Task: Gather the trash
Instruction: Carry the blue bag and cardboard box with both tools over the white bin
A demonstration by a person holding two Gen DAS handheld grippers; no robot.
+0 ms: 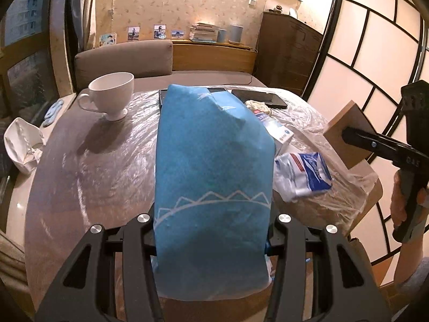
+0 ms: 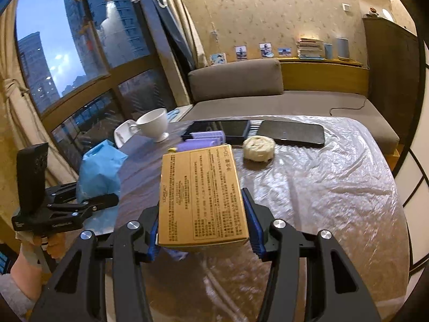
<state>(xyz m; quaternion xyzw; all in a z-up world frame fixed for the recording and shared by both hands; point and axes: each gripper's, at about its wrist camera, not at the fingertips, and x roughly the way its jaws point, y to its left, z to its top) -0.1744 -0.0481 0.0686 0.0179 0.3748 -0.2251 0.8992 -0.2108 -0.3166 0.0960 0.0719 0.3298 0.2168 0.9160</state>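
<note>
Above the table [image 2: 321, 187], left tongs [image 1: 211, 230] clamp a blue bag [image 1: 214, 161]; right tongs [image 2: 203, 230] clamp a level carton [image 2: 201, 196].

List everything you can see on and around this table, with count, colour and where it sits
Trash bag: 1, blue, held over the table's near edge
Cardboard box: 1, tan, held above the table
Teacup: 1, white, far left of table
Tablets: 2, black, far edge of table
Crumpled paper ball: 1, cream, before the tablets
Purple rolls: several, lilac, beyond the box
Wrappers: 2, white and blue, right of the bag
Plastic sheet: 1, clear, covering the table
Sofa: 1, grey-brown, behind the table
Left gripper: black, shut on the bag
Right gripper: black with blue pads, shut on the box
</note>
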